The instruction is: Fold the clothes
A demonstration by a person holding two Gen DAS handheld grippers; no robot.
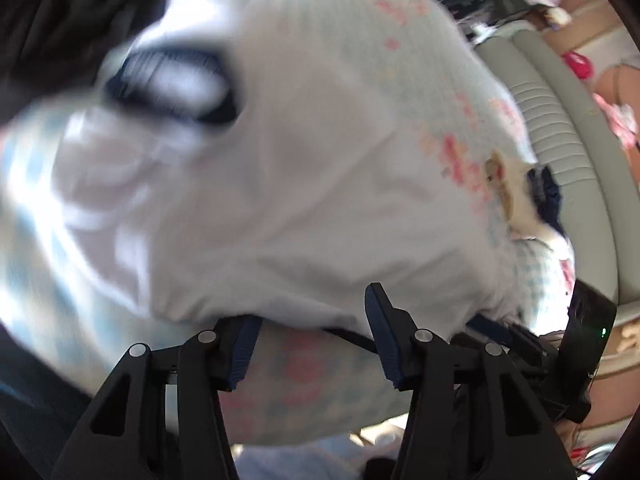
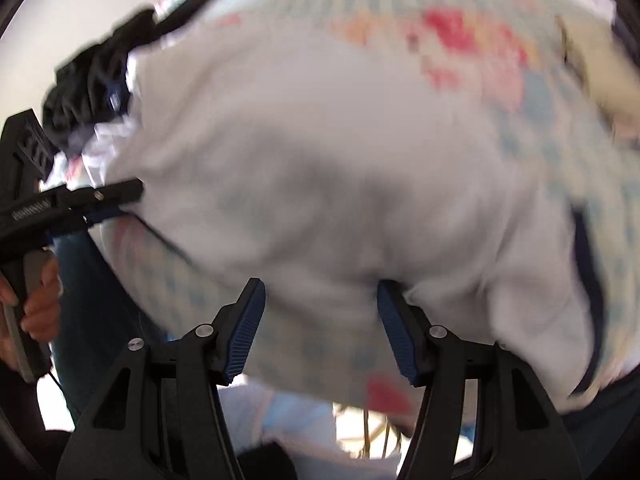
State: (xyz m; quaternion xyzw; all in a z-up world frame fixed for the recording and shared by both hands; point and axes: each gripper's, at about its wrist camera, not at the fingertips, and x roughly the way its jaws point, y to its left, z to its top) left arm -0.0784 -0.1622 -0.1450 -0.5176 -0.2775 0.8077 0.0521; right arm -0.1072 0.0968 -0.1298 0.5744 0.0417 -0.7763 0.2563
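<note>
Open tongs (image 2: 320, 330); blurred white flower-print garment (image 2: 320, 168).

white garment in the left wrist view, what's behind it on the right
Behind the white garment on the right, a grey cushioned seat edge shows, with pink patterned fabric beyond. The garment fills most of the frame, so whatever lies behind its middle and left is hidden.

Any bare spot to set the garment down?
None visible. The white garment fills both views, over both hand-held grippers, left and right. The grey couch strip beyond it looks bare; clutter behind.
</note>
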